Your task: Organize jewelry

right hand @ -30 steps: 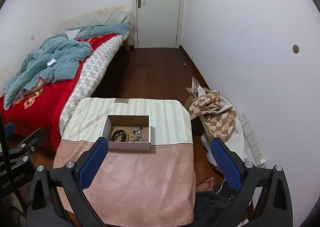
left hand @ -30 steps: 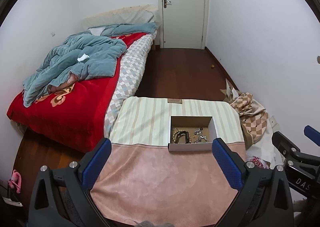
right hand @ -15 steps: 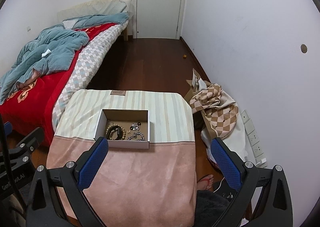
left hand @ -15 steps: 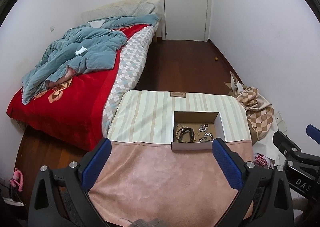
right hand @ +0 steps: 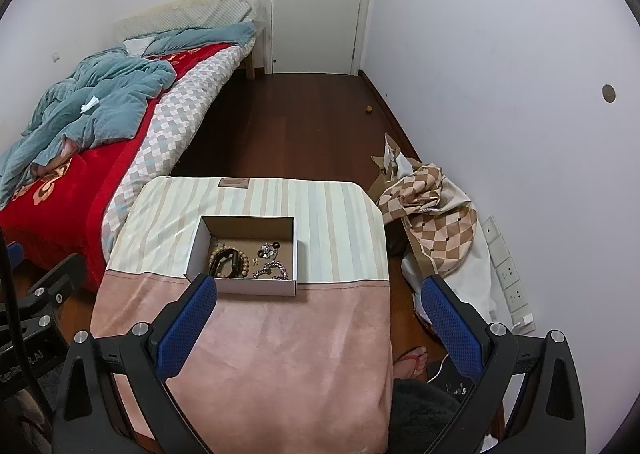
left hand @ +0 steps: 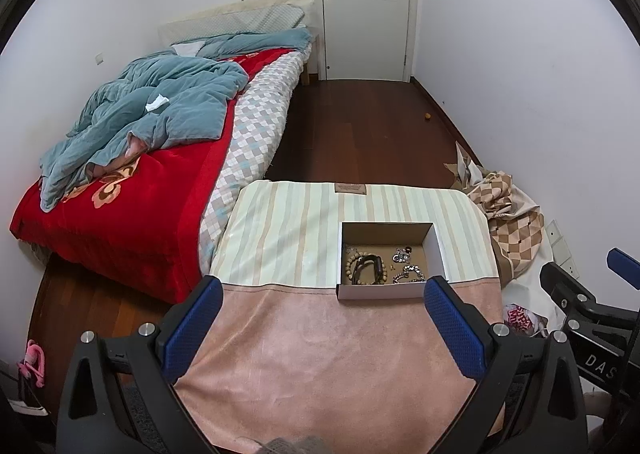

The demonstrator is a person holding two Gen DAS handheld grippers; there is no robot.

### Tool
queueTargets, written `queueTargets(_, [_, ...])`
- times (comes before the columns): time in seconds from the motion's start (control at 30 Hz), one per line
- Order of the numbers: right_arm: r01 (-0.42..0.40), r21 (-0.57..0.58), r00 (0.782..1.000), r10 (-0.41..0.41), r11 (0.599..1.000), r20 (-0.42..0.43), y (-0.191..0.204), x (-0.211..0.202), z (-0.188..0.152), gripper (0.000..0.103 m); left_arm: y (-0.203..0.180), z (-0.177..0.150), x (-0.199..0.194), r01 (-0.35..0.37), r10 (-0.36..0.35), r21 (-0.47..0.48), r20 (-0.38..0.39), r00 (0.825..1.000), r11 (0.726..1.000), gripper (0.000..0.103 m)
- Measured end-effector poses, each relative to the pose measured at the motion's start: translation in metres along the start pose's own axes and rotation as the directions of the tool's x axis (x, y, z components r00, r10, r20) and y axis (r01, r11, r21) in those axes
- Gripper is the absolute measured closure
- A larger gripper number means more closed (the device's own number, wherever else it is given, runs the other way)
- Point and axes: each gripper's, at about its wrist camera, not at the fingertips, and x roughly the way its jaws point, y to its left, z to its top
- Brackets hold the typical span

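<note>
Cardboard forms the shallow open box [left hand: 390, 260] that holds the jewelry — a wooden bead bracelet [left hand: 366, 269] with a dark band across it at the box's left, silver chain pieces [left hand: 408, 274] at its right. The box sits on a table draped in cloth [left hand: 320, 342], striped at the far half and pink at the near half, just at the seam. Both the left gripper [left hand: 322, 312] and the right gripper [right hand: 318, 308] hover above the pink part, jaws spread wide and empty — blue pads [right hand: 186, 328] apart. A bed [left hand: 132, 157] lies at the left.

Matt cardboard box [left hand: 384, 291], velvety cloth [left hand: 320, 354]
</note>
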Motion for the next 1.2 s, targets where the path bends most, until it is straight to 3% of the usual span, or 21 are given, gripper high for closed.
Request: queueTargets(1.2, [-0.019,0.003,0.999,0.019,1.0,-0.029,-0.001,0.004,-0.006,0.0,0.005,-0.011,0.006,-0.003,0.004,0.013,-0.018,1.0,1.0,0.0])
